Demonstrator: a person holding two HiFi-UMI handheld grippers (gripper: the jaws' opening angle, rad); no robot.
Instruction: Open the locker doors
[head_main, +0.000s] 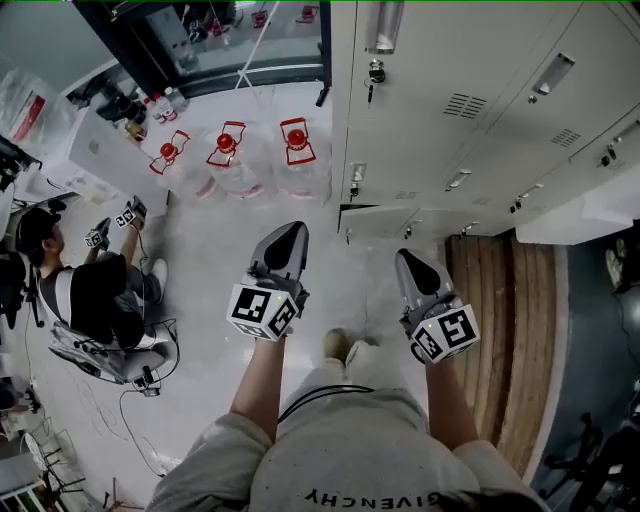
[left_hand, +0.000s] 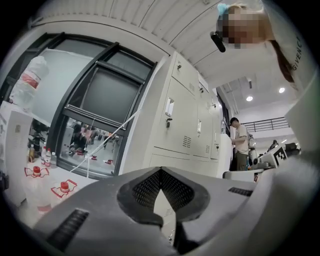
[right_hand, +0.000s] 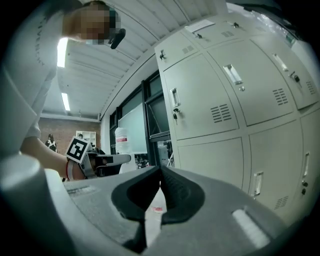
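I have both grippers held out in front of me, side by side and pointing level at the lockers (head_main: 440, 100), neither touching them. The left gripper (head_main: 293, 235) has its fingers pressed together at the tips with nothing between them, and its own view shows the same closed pair (left_hand: 161, 170). The right gripper (head_main: 410, 262) is also closed and empty, tips meeting (right_hand: 160, 167).

The lockers fill the far right of the scene as a pale grey bank of doors, each with a small handle and a vent slot. In the right gripper view the doors (right_hand: 215, 110) rise to the right of the jaws, and every one I can see there sits flush. In the left gripper view the bank (left_hand: 185, 125) runs away to the right. One pale panel (head_main: 590, 212) juts out from the bank at the far right (it may be a door standing open, I cannot be sure).

On the floor to the left of the lockers stand three clear water bottles (head_main: 232, 160) with red caps, below a dark-framed window (head_main: 220, 40). A person sits (head_main: 95, 295) at near left, well apart from me. A strip of wooden flooring (head_main: 500, 340) runs along the near right. The right gripper view also catches the left gripper (right_hand: 97, 161) off to its left.
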